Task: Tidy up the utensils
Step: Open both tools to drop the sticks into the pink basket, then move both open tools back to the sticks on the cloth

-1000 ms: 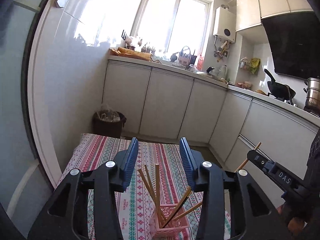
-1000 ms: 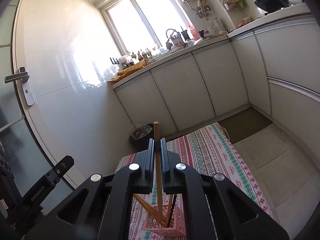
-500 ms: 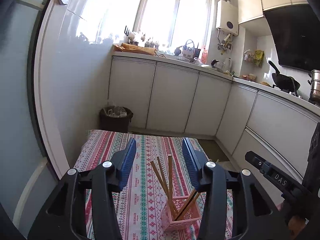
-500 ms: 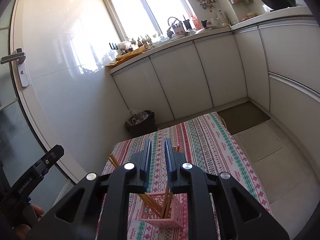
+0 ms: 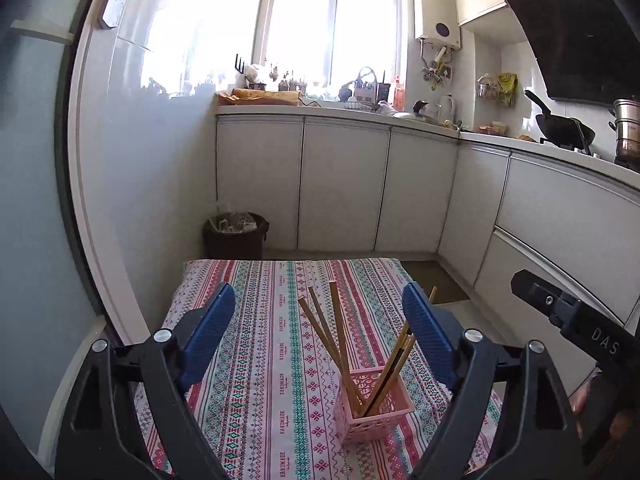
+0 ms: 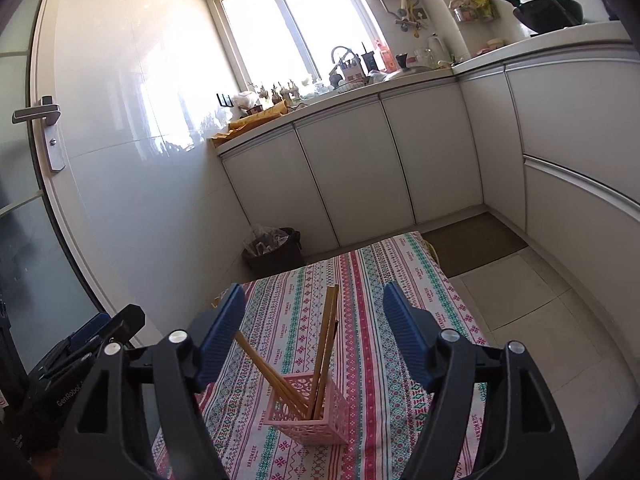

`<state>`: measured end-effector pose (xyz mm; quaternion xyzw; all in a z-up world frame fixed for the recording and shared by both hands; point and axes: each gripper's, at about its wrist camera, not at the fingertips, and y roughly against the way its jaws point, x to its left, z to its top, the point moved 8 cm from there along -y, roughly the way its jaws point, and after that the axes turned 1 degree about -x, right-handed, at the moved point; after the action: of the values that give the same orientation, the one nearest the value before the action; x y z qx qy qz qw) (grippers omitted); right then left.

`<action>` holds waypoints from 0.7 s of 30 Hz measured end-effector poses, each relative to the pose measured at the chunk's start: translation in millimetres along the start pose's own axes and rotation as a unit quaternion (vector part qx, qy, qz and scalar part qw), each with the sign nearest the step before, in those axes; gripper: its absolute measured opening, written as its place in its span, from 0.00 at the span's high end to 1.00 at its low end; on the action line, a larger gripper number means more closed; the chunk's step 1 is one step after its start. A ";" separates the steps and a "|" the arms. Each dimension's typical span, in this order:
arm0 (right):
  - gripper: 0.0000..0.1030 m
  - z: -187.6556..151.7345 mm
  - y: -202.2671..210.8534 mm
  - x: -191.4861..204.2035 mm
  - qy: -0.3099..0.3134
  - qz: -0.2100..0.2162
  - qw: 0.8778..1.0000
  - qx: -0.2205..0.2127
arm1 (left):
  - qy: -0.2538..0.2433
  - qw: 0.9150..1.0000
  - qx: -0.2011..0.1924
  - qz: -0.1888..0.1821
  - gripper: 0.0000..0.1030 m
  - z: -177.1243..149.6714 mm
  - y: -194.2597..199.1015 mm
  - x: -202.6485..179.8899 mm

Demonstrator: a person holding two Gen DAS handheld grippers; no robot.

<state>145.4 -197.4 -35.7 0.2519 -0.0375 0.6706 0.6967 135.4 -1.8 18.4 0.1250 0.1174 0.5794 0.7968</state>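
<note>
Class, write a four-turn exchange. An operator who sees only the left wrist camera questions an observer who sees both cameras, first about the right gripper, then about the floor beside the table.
Operator: I only see the right gripper's black body at my edge. Is it holding a chopstick?
Observer: No. The right gripper has just been opening. Its jaws stand wide and no pad presses on the chopsticks, which stand in the pink holder.
Operator: What is on the floor to the right of the table?
Observer: Pale floor tiles, with a brown mat past the table's far corner.
</note>
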 end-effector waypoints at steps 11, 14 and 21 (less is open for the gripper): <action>0.07 -22.0 28.0 -13.8 0.064 -0.033 0.997 0.006 | -0.041 0.998 0.036 -0.022 0.07 -27.6 3.5 -18.4; 0.07 -30.1 41.6 -26.6 0.076 -0.048 0.996 0.011 | -0.086 0.992 0.078 -0.051 0.07 -49.9 -1.2 -36.2; 0.07 -53.1 76.8 -94.8 -0.011 -0.068 0.995 0.071 | -0.225 0.941 0.215 -0.135 0.07 -141.9 -17.6 -100.5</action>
<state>47.7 -264.9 -95.8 0.3098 0.0200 0.6200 0.7205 73.7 -93.8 -116.9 0.4035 0.0724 0.3841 0.8273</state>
